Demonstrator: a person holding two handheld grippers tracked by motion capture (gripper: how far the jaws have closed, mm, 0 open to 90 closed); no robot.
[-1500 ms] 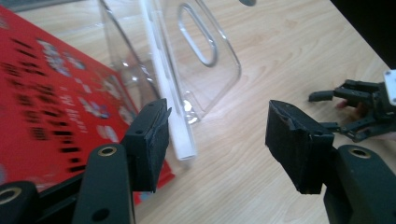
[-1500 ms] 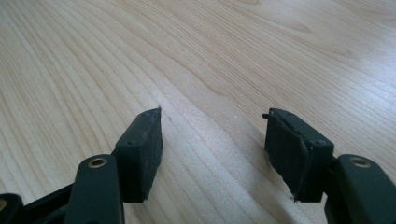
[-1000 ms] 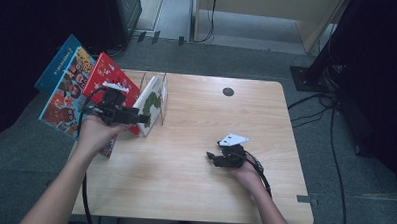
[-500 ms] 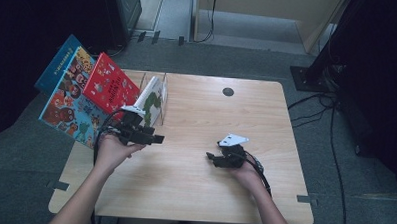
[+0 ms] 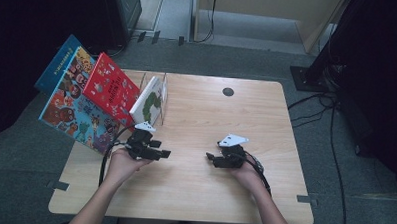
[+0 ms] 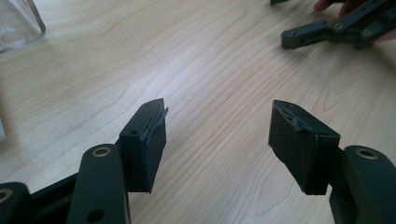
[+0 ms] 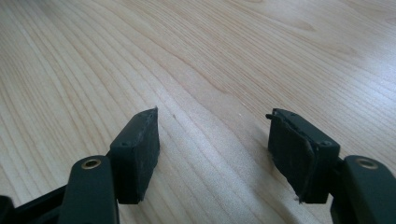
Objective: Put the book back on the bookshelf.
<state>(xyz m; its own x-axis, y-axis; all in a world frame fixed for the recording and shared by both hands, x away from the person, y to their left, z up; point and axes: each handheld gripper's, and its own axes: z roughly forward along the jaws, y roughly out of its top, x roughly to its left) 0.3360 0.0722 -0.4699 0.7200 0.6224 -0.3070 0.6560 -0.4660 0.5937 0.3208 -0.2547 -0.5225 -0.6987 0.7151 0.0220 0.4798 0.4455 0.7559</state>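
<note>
We hold the left gripper (image 5: 161,153) at lower left of the high view, jaws wide and empty over the wooden table (image 5: 198,192). The white book (image 5: 148,100) in the wire rack (image 5: 163,86) stands nearby, above it. The right gripper (image 5: 210,156) gapes, empty too.

A pale wood-grain tabletop (image 5: 201,117) carries a clear book stand (image 5: 154,93) at its far left, holding a white book (image 5: 148,101) upright. A small dark round hole (image 5: 228,91) sits near the far edge.
</note>
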